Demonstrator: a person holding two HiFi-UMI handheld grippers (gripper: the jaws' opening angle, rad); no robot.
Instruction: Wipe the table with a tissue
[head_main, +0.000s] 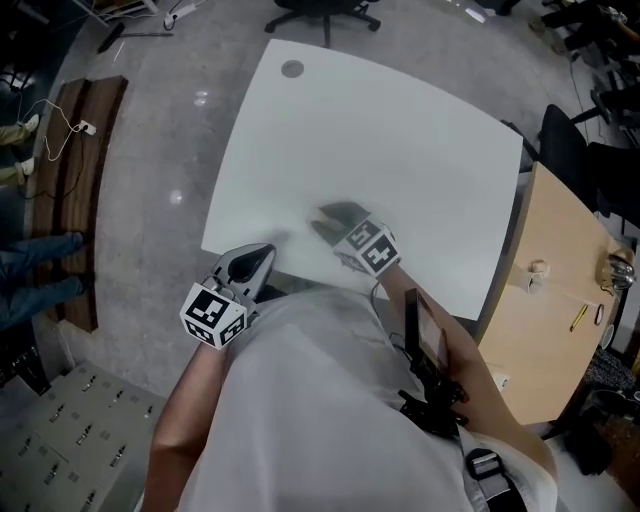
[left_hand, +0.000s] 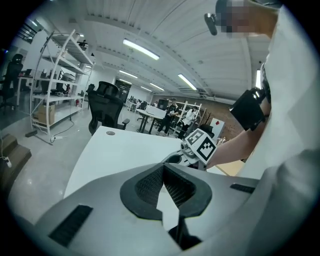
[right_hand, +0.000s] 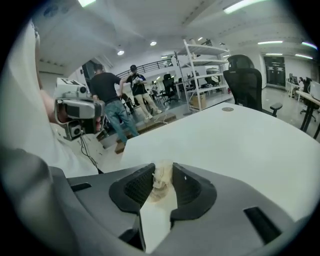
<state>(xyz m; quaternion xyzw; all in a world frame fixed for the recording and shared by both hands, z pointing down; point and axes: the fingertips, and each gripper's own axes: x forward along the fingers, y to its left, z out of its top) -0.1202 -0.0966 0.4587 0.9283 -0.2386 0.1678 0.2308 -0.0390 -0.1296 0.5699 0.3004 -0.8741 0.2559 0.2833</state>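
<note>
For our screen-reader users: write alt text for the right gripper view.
The right claw pinches a crumpled tissue between its tips, over a white table. Beyond the table are a black office chair, white shelving and two people standing in an open workspace.

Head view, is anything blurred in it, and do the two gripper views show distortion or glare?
Head view: the right tongs are smeared, the table is evenly lit, and there are small glare spots on the floor. Left gripper view: fisheye bend, dark corners, bright ceiling strips. Right gripper view: same bend, with the tissue at the tips fairly sharp.
</note>
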